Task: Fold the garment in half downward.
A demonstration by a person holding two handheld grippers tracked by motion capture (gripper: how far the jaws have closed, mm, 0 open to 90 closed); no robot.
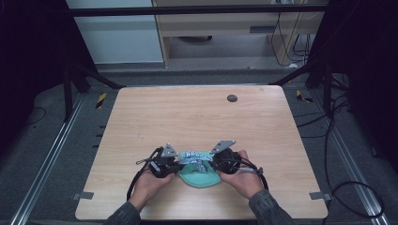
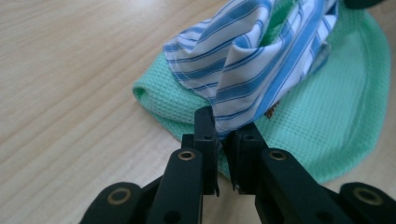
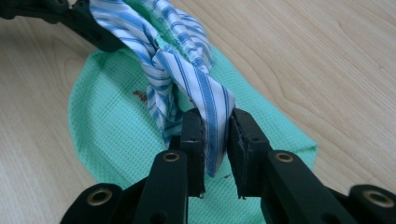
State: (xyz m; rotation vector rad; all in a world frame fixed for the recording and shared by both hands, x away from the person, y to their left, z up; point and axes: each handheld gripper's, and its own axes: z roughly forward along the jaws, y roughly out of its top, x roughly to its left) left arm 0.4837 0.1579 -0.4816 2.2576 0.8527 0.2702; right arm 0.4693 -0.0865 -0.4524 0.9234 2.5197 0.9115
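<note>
A blue-and-white striped cloth (image 1: 195,157) is stretched between my two grippers near the table's front edge. It hangs just over a green waffle-weave cloth (image 1: 199,177) that lies on the wood. My left gripper (image 2: 223,127) is shut on one bunched corner of the striped cloth (image 2: 247,60), above the green cloth (image 2: 327,126). At the other end my right gripper (image 3: 216,122) pinches a twisted end of the striped cloth (image 3: 187,70), with the green cloth (image 3: 112,126) spread below. In the high view the left gripper (image 1: 179,164) and right gripper (image 1: 211,162) face each other.
The wooden table (image 1: 197,117) stretches away behind the cloths, with a small dark round cap (image 1: 232,98) near its far edge. Black frame posts and cables stand on the floor around the table.
</note>
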